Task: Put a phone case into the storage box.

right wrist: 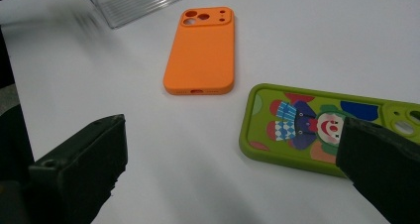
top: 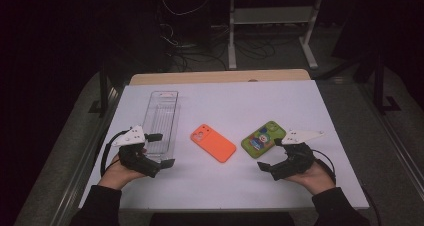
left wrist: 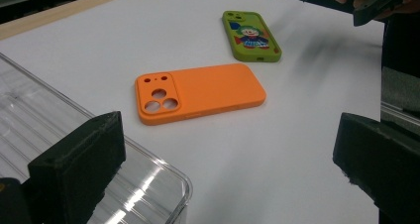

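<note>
Black jaws stand wide apart on both claws, neither holding anything. The left claw [top: 156,150] rests low at the near left of the counter [top: 300,101], one jaw over the near end of a clear tray [top: 161,117]; in the left gripper view that tray's glossy corner [left wrist: 163,184] lies just under the left-hand jaw. The right claw [top: 270,154] sits at the near right, its tips just beside the near end of a green case [top: 263,139], apart from it as far as the high view tells. In the right gripper view the right-hand jaw covers part of that case [right wrist: 297,130], its cartoon clown face up.

Between the two claws lies an orange case [top: 213,142], back up, camera cut-outs toward the tray, well clear of both. It lies flat on the white sheet, touching neither the tray nor the green case.

Both hands [top: 119,172] rest on the counter's near edge, sleeves entering from below, each claw angled inward toward the middle. The layout reads as a sorting job: two cases set out flat within easy reach, an empty tray lengthwise at the left to receive them. With jaws fully spread and nothing gripped, the likely first pick is whichever case sits closest to a claw, probably the green one on the right.
</note>
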Available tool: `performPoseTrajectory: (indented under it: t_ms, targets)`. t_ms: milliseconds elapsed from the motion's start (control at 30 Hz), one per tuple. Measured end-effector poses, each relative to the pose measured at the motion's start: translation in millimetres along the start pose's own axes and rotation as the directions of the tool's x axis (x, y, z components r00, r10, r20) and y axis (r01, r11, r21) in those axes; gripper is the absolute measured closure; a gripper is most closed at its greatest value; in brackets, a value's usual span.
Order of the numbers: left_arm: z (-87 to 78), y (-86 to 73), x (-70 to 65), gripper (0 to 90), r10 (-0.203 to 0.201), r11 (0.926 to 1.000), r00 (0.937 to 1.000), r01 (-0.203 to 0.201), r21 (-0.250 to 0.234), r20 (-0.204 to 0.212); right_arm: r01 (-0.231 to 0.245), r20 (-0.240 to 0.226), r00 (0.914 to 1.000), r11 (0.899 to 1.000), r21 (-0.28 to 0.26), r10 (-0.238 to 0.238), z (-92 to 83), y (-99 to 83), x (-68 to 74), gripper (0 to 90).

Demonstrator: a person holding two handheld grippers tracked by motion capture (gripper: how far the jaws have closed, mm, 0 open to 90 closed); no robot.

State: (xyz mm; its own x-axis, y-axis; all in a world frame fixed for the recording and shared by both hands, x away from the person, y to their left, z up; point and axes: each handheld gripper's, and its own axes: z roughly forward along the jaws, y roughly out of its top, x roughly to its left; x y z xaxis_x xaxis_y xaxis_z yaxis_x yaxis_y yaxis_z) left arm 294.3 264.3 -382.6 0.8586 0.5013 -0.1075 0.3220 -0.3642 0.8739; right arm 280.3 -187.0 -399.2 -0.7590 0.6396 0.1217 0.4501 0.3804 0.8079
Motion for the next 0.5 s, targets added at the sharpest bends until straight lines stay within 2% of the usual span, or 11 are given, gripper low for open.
performPoseTrajectory:
  t_ms: [100,300,333,500]
  targets:
    - [0.6,-0.2,0.6,0.0,0.011,0.9999,0.9999,-0.011,0.003,0.000,-0.001,0.007,1.0000,1.000,-0.001,0.001,-0.1,-0.2,0.7,0.0]
    - [0.3,0.5,0.3,0.0,0.006,1.0000,1.0000,-0.006,-0.001,0.005,0.003,0.019,0.9998,1.000,0.000,-0.003,0.7,0.2,2.0,0.0]
    - [-0.4,0.8,0.6,0.0,0.019,0.9998,0.9998,-0.019,0.012,0.004,0.007,0.024,0.9997,1.000,0.007,-0.007,1.4,0.9,2.3,0.0]
    - [0.9,0.0,-0.9,0.0,0.020,0.9998,0.9997,-0.020,0.007,0.011,0.001,0.034,0.9994,1.000,0.018,-0.002,6.8,7.8,1.8,0.0]
